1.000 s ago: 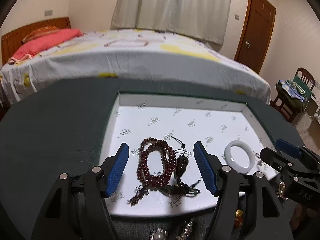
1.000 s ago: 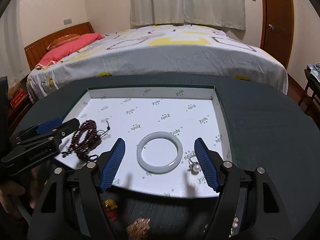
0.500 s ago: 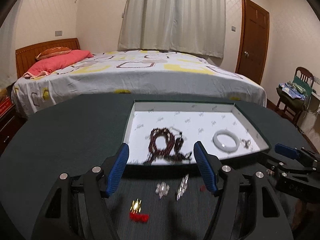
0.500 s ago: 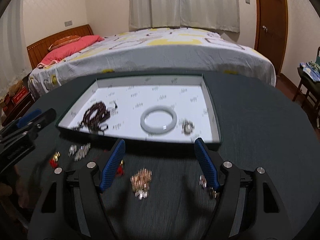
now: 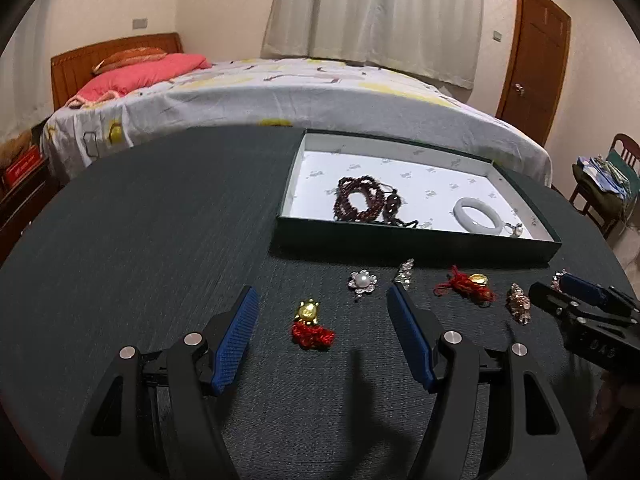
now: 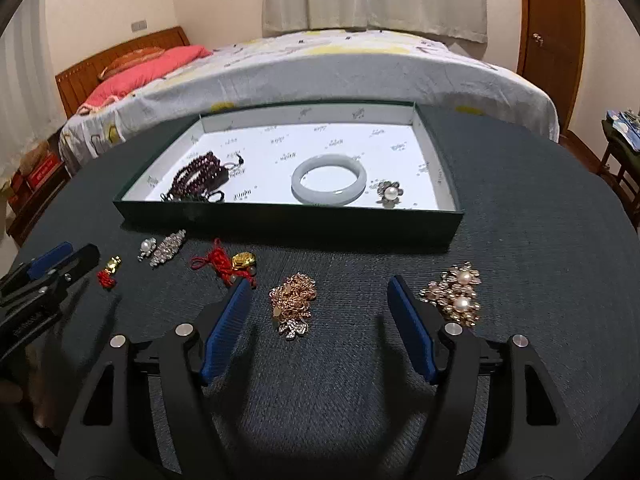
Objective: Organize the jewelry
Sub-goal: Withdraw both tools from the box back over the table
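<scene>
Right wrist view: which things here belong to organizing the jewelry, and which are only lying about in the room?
Belong to the job:
- green tray
- white bangle
- dark bead bracelet
- pearl brooch, in the tray
- gold chain pile
- pearl cluster
- red-corded gold charm
- both tools, open: right tool, left tool

Just lying about:
- bed
- red pillow
- door

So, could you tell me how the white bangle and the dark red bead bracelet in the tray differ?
The white bangle is one smooth, rigid ring; the dark red bead bracelet is a beaded strand in several loops with a dark cord trailing. The bangle lies nearer the tray's middle, the bracelet toward its left end. Both lie flat on the tray's white lining.
</scene>
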`<state>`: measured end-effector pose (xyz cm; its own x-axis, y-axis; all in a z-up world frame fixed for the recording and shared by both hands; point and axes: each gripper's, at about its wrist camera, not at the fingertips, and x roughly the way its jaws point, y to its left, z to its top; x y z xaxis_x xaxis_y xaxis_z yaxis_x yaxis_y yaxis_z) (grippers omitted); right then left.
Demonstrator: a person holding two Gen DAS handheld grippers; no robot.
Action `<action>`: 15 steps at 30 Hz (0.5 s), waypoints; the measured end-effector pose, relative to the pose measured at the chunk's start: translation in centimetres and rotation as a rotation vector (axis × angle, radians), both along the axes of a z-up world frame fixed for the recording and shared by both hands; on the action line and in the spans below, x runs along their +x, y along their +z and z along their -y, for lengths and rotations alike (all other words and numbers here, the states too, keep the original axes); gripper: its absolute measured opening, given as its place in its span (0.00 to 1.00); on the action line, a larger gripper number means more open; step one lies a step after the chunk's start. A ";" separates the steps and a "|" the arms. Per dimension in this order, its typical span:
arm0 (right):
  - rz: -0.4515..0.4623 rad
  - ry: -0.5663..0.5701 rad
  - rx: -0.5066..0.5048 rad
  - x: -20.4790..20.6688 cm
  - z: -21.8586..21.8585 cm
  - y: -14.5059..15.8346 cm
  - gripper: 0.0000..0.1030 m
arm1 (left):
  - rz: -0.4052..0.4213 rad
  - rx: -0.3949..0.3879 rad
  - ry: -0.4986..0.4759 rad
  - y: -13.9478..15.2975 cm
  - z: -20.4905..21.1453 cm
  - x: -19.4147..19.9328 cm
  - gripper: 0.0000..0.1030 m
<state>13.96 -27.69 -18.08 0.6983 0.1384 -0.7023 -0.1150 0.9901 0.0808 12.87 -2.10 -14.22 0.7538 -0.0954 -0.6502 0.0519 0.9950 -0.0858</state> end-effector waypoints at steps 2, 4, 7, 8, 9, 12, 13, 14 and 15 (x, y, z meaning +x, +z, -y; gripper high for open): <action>-0.016 0.004 -0.003 0.5 -0.2 -0.3 0.60 | -0.004 0.001 0.004 -0.2 -0.1 0.0 0.63; -0.034 0.006 -0.008 1.0 -0.3 -0.6 0.59 | -0.006 0.004 0.005 -0.3 -0.1 0.0 0.63; -0.061 0.014 -0.020 1.4 -0.7 -1.2 0.59 | -0.014 0.007 0.004 -0.6 -0.2 0.0 0.63; -0.067 0.018 -0.024 1.5 -0.8 -1.3 0.58 | -0.016 0.008 0.004 -0.6 -0.2 0.1 0.63; -0.073 0.020 -0.028 1.6 -0.9 -1.5 0.58 | -0.018 0.008 0.004 -0.7 -0.2 0.1 0.63; -0.080 0.023 -0.043 1.6 -1.1 -1.5 0.53 | -0.031 0.005 0.002 -0.9 -0.3 0.3 0.63; -0.080 0.023 -0.054 1.5 -1.1 -1.6 0.50 | -0.034 0.004 0.003 -0.9 -0.3 0.3 0.63; -0.079 0.021 -0.064 1.6 -1.1 -1.6 0.44 | -0.037 0.003 0.003 -1.0 -0.3 0.4 0.63; -0.077 0.024 -0.068 1.5 -1.1 -1.5 0.39 | -0.041 0.002 0.003 -1.0 -0.3 0.4 0.63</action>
